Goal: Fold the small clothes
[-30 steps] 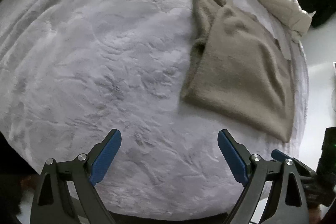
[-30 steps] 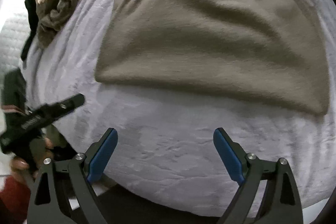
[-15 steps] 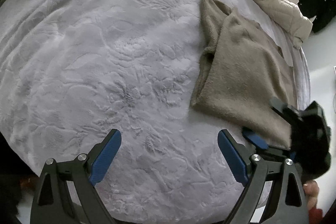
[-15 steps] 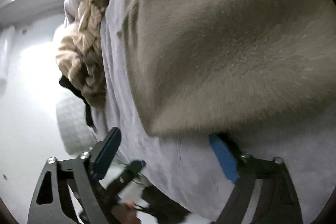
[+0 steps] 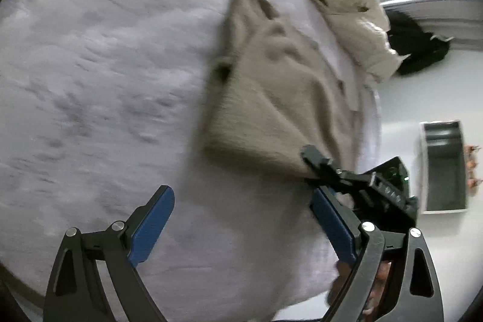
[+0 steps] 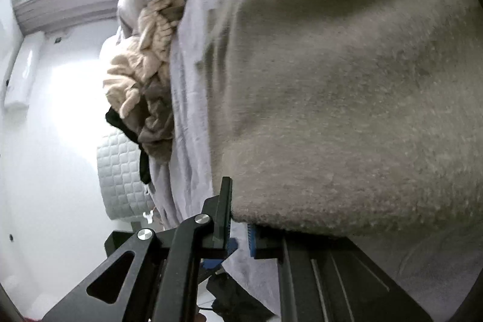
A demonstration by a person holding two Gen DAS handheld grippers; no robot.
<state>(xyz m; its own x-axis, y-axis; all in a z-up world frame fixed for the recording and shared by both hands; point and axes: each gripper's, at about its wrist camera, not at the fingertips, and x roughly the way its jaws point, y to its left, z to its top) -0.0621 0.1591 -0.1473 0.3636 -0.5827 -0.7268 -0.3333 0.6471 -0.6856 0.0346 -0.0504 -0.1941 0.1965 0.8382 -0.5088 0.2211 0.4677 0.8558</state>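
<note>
Left wrist view: left tongs [image 5: 241, 227] spread apart over the bed; right tongs [image 6: 238, 231] clamped on the beige sweater [image 5: 271, 98].

From the left, the lilac bed cover [image 5: 90, 65] fills nine o'clock, bare under the blue pads [image 5: 152, 227] of the left tongs. The beige sweater lies at about one o'clock, its near corner lifted where the right tongs [image 5: 314, 156] pinch it at three o'clock. A cream jacket [image 5: 353, 17] is heaped beyond at one o'clock. Right wrist view shows the sweater's hem [image 6: 332, 216] squeezed between the closed jaws, knitted clothes [image 6: 142, 71] at nine o'clock.
</note>
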